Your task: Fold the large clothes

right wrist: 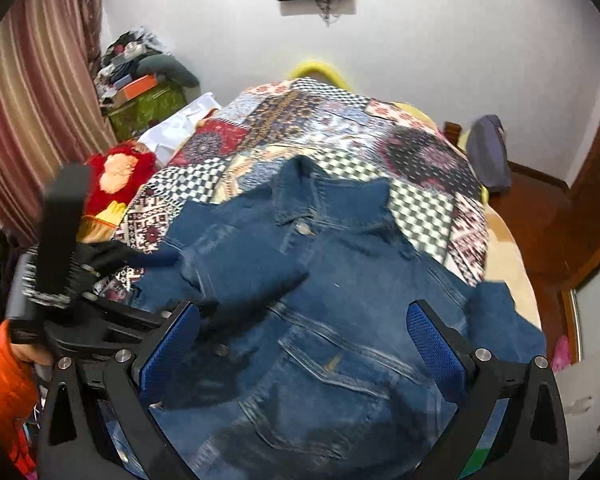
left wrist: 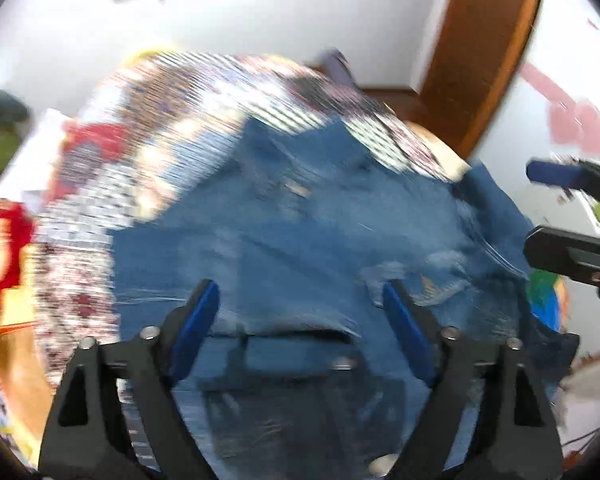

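Note:
A blue denim jacket point(right wrist: 340, 280) lies front up on the bed, collar toward the far wall. One sleeve point(right wrist: 240, 272) is folded across its chest. The other sleeve point(right wrist: 500, 308) lies out to the right near the bed's edge. My left gripper point(left wrist: 300, 286) is open above the jacket point(left wrist: 300, 220), with denim below its pads but not pinched; this view is blurred. My right gripper point(right wrist: 303, 307) is also open over the chest pocket, with nothing gripped. In the right wrist view, one of the left gripper's blue fingers point(right wrist: 156, 259) reaches the jacket's left side.
A patchwork bedspread point(right wrist: 320, 120) covers the bed. A red and yellow blanket point(right wrist: 116, 176) lies at its left, with striped curtains point(right wrist: 32, 120) and a cluttered green box point(right wrist: 148, 108) behind. A grey bag point(right wrist: 488, 152) and wooden door frame point(left wrist: 480, 60) are at the right. An orange sleeve point(right wrist: 4, 380) shows at lower left.

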`<act>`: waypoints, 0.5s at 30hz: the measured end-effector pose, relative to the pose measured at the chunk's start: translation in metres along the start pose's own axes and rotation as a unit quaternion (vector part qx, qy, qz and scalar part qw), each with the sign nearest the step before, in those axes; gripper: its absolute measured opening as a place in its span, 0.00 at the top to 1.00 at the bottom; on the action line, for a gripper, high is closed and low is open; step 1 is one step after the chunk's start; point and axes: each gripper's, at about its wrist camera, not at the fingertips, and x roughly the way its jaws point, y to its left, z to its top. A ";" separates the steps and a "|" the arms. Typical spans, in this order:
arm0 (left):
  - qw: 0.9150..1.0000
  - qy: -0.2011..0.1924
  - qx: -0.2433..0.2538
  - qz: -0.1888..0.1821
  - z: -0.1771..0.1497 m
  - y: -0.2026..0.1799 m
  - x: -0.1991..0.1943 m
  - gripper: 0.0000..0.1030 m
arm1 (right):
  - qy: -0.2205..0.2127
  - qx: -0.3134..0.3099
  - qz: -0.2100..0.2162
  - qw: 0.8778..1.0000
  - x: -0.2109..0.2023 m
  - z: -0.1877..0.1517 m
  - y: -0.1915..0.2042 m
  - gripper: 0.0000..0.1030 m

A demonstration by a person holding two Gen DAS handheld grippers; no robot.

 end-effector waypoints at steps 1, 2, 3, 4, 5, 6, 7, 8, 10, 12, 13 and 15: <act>1.000 -0.014 -0.003 0.017 -0.002 0.013 -0.010 0.11 | 0.002 -0.005 0.004 1.000 0.003 0.004 0.008 0.00; 0.999 -0.024 -0.007 0.036 -0.005 0.026 -0.019 0.08 | 0.004 -0.013 0.013 1.000 0.006 0.009 0.018 0.00; 0.998 -0.029 -0.011 0.049 -0.005 0.036 -0.022 0.07 | 0.007 -0.022 0.020 1.000 0.010 0.012 0.027 0.00; 0.997 -0.033 -0.016 0.064 -0.009 0.049 -0.027 0.06 | 0.010 -0.035 0.027 0.999 0.015 0.017 0.040 0.00; 0.996 -0.035 -0.022 0.083 -0.016 0.065 -0.032 0.06 | 0.011 -0.044 0.028 0.999 0.020 0.019 0.049 0.00; 0.995 -0.032 -0.026 0.092 -0.018 0.075 -0.031 0.06 | 0.014 -0.056 0.029 0.998 0.027 0.022 0.059 0.00; 0.994 -0.027 -0.031 0.104 -0.026 0.086 -0.031 0.06 | 0.019 -0.069 0.029 0.997 0.035 0.024 0.070 0.00; 0.993 -0.021 -0.037 0.114 -0.032 0.098 -0.030 0.06 | 0.028 -0.083 0.030 0.996 0.046 0.025 0.081 0.00; 0.991 -0.004 -0.056 0.124 -0.048 0.118 -0.024 0.06 | 0.053 -0.104 0.033 0.993 0.070 0.024 0.100 0.00; 0.990 0.011 -0.073 0.123 -0.058 0.132 -0.014 0.06 | 0.088 -0.121 0.038 0.988 0.100 0.022 0.117 0.00; 0.989 0.020 -0.084 0.122 -0.066 0.141 -0.007 0.06 | 0.108 -0.129 0.040 0.985 0.118 0.021 0.126 0.00; 0.987 0.033 -0.100 0.119 -0.076 0.153 0.005 0.06 | 0.135 -0.138 0.038 0.980 0.145 0.017 0.134 0.00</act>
